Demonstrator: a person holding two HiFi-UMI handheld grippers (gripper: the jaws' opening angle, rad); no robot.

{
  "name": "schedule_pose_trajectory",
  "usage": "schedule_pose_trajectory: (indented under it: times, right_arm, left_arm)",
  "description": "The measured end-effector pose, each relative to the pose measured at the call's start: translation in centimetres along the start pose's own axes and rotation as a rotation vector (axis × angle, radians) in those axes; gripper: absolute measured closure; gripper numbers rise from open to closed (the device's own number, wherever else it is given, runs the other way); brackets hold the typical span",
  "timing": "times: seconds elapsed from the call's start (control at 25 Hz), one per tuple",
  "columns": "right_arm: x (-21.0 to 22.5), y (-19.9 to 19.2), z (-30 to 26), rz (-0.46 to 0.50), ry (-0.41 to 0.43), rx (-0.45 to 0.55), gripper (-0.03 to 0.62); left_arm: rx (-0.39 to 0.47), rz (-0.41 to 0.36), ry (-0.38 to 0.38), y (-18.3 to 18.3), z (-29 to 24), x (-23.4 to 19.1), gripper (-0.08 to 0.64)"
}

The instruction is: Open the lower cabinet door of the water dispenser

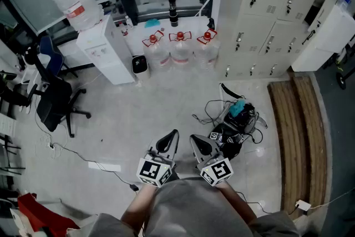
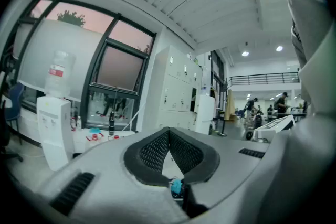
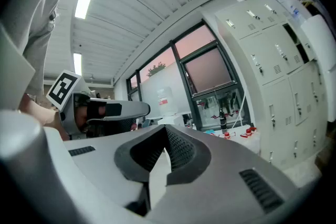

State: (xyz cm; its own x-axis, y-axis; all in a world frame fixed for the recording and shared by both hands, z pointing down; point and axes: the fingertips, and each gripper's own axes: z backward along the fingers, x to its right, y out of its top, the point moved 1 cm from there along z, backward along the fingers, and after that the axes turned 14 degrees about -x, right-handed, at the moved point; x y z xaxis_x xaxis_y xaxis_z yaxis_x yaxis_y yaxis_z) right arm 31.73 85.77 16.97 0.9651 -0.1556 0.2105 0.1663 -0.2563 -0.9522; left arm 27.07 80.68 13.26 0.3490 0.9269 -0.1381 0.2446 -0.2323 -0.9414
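The white water dispenser [image 1: 105, 53] stands across the floor at the back left, with a clear bottle [image 1: 77, 3] on top. Its lower cabinet door [image 1: 119, 70] looks shut. Both grippers are held close to the person's body, far from the dispenser and side by side. My left gripper [image 1: 173, 134] is shut with nothing in it, and so is my right gripper [image 1: 193, 138]. In the left gripper view the dispenser [image 2: 54, 131] stands at the far left beyond the shut gripper [image 2: 169, 131]. In the right gripper view its bottle [image 3: 164, 98] shows just above the shut gripper [image 3: 167, 131].
Three water jugs [image 1: 179, 47] with red caps stand right of the dispenser, next to a small black bin [image 1: 139, 64]. Grey lockers [image 1: 272, 14] fill the back right. An office chair [image 1: 55, 100] is at left. A heap of cables [image 1: 233, 125] and wooden boards [image 1: 302, 136] lie at right.
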Motion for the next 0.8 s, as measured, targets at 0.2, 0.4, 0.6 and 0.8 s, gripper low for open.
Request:
schedule_pose_trajectory:
  times: [0.2,0.4,0.6,0.8]
  right_arm:
    - [-0.7,0.1,-0.2,0.038,0.079,0.002,0.583]
    - [-2.9,0.0,-1.8,0.057,0.174,-0.003,0.583]
    - [-4.6,0.7,-4.4,0.091,0.222,-0.009,0.583]
    - [-5.9,0.5,-6.6,0.103,0.256,-0.021,0.581]
  left_arm:
    - [0.015,0.018,0.107,-0.5,1.4,0.1,0.552]
    - [0.013,0.037,0.219,-1.3,4.0,-0.8,0.552]
    - [0.027,0.060,0.290,-1.3,6.0,-3.1,0.552]
    - [0.008,0.069,0.324,-2.8,6.8,-5.1,0.552]
